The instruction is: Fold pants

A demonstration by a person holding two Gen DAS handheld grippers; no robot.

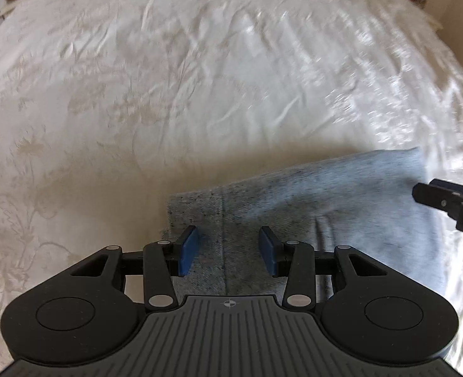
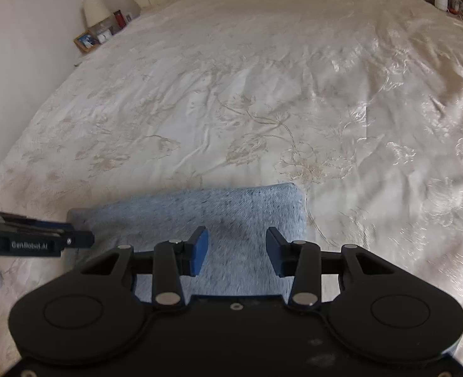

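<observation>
Left gripper (image 1: 228, 249): I see it angled steeply down over the folded pants' (image 1: 309, 194) seamed end.
Left fingers (image 1: 189, 249): parted, released — grey fabric shows in the gap, neither pad pressing it.
Right gripper (image 2: 236, 251): tilted down over the other end.
Right fingers (image 2: 200, 253): likewise apart, grasping nothing.
Pants: light blue-grey, folded into a compact block on the cream floral bed (image 2: 262, 94), near its front edge.
</observation>
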